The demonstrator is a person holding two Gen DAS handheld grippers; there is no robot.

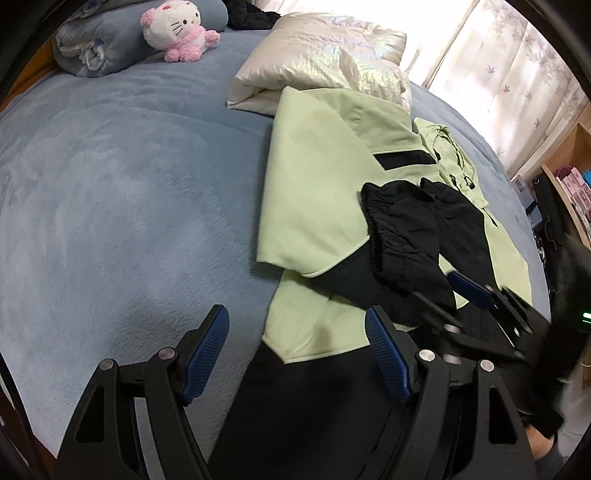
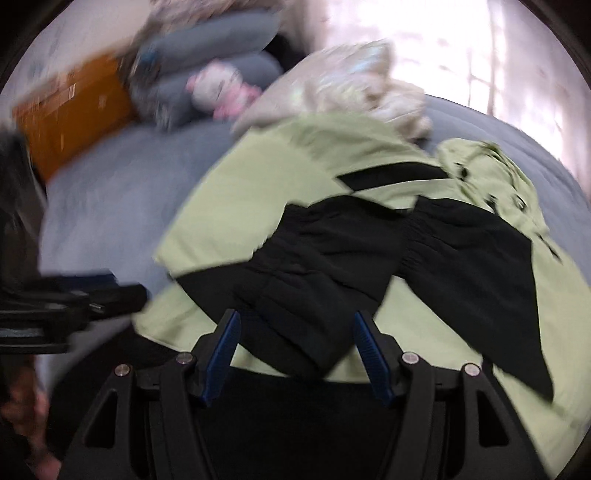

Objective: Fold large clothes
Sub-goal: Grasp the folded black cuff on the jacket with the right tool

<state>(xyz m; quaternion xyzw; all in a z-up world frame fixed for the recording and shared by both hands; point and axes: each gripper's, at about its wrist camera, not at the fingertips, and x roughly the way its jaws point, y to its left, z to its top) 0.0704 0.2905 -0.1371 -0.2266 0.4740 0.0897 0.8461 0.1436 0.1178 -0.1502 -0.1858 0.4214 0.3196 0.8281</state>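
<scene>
A light green and black jacket (image 1: 314, 192) lies partly folded on the grey-blue bed (image 1: 110, 206), with both black sleeves (image 1: 402, 236) laid across its middle. My left gripper (image 1: 295, 325) is open and empty, over the jacket's near left hem. My right gripper (image 2: 293, 328) is open and empty, over the near black sleeve (image 2: 314, 280); it also shows in the left wrist view (image 1: 443, 291) at the jacket's right side. The right wrist view is blurred.
A folded shiny white puffer jacket (image 1: 321, 55) lies just beyond the green one. A pink and white plush toy (image 1: 177, 29) and a rolled grey blanket (image 1: 96, 40) sit at the bed's far end. Shelves (image 1: 569, 184) stand to the right.
</scene>
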